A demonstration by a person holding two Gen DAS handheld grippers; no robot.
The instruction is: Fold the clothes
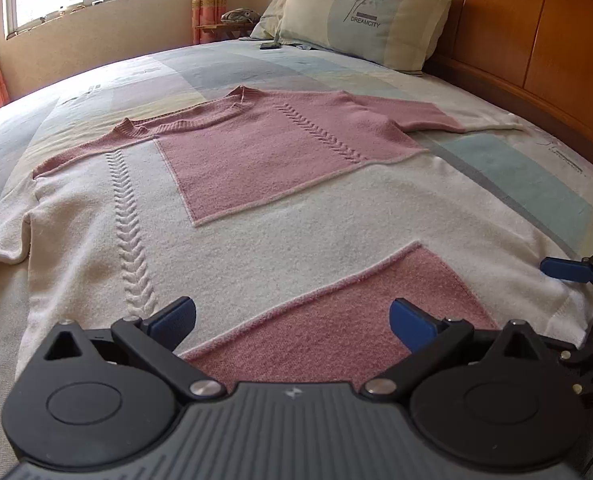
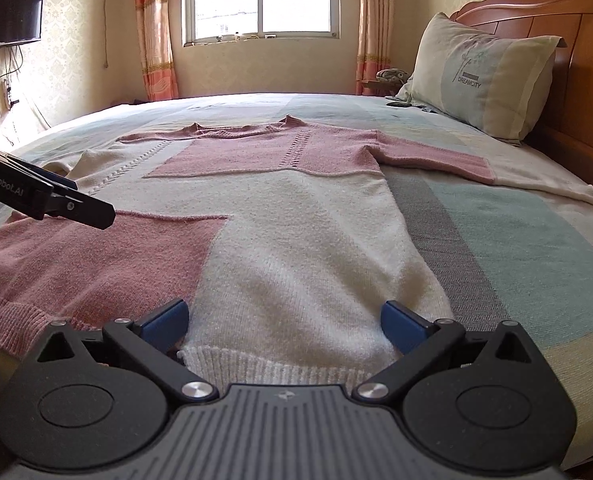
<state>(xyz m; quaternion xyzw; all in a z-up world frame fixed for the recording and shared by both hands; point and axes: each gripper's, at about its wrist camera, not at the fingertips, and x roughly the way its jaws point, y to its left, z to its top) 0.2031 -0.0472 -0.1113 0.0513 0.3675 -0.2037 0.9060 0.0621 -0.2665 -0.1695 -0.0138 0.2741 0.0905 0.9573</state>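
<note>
Fuzzy knit sweater [image 1: 256, 240]; glossy wooden headboard [image 1: 536, 40].

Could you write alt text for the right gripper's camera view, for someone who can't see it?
A pink and cream knitted sweater lies flat on a pastel patchwork bedspread, sleeves spread. The right gripper hovers open over its ribbed hem; the left gripper enters from the left.

Pink and cream colour-block sweater [image 1: 256, 208] with cable-knit stripes on a pastel patchwork bedspread [image 2: 516, 240]; blue gripper pads [image 1: 410, 322].
</note>
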